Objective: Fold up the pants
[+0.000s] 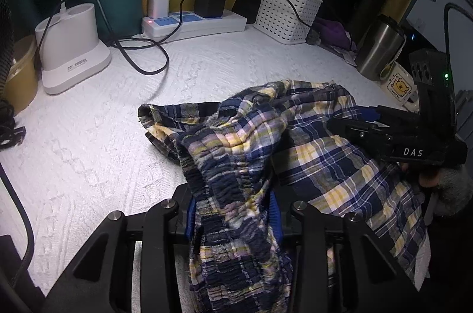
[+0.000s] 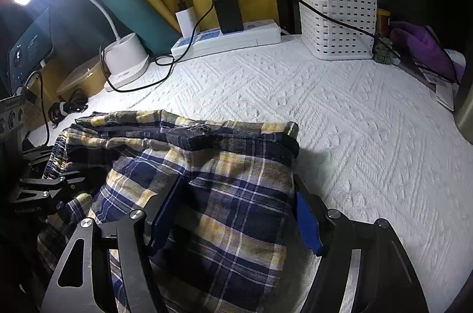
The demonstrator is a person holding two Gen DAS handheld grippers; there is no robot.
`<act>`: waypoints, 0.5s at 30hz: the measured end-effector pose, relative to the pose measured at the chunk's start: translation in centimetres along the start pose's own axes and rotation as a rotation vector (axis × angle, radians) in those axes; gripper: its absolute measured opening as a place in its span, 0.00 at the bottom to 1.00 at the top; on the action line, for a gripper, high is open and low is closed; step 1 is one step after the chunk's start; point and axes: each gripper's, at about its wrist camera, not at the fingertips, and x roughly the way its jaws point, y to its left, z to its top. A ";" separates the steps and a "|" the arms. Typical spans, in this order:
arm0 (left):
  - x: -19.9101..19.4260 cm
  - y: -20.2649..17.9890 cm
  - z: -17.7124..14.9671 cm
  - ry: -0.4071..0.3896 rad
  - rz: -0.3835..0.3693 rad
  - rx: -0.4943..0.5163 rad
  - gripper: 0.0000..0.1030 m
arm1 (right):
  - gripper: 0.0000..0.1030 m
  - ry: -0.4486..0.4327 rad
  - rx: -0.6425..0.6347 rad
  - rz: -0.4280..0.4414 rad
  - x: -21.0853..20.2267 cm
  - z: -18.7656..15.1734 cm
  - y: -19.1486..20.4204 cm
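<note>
Grasp stage of the fold: navy, yellow and white plaid cotton pants (image 1: 310, 141) lie bunched on the white textured cloth-covered table (image 1: 118, 135), nothing squared up yet. Left gripper (image 1: 233, 212) is clamped on the gathered elastic waistband, blue pads pressing the bunch. Right gripper (image 2: 239, 209) straddles a leg panel, jaws wide; can't tell if the pads bite. Both point steeply down, side by side. Next, I'd guess: firm up the right grip, lift, spread flat.
</note>
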 end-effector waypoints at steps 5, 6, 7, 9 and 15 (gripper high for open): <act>0.1 -0.3 0.1 0.004 0.013 0.020 0.33 | 0.65 0.000 0.004 0.011 0.0 0.0 -0.1; 0.1 -0.2 0.1 0.004 0.015 0.019 0.33 | 0.65 -0.001 0.006 0.006 -0.1 0.0 -0.1; 0.1 -0.3 0.0 0.003 0.017 0.018 0.33 | 0.65 -0.002 0.013 0.000 -0.2 -0.1 -0.1; 0.0 -0.4 0.0 0.004 0.025 0.023 0.33 | 0.65 -0.004 0.027 -0.006 -0.5 -0.3 -0.3; 0.4 -0.5 0.3 0.023 0.018 0.052 0.34 | 0.83 0.001 0.017 -0.013 -0.6 -0.9 -0.1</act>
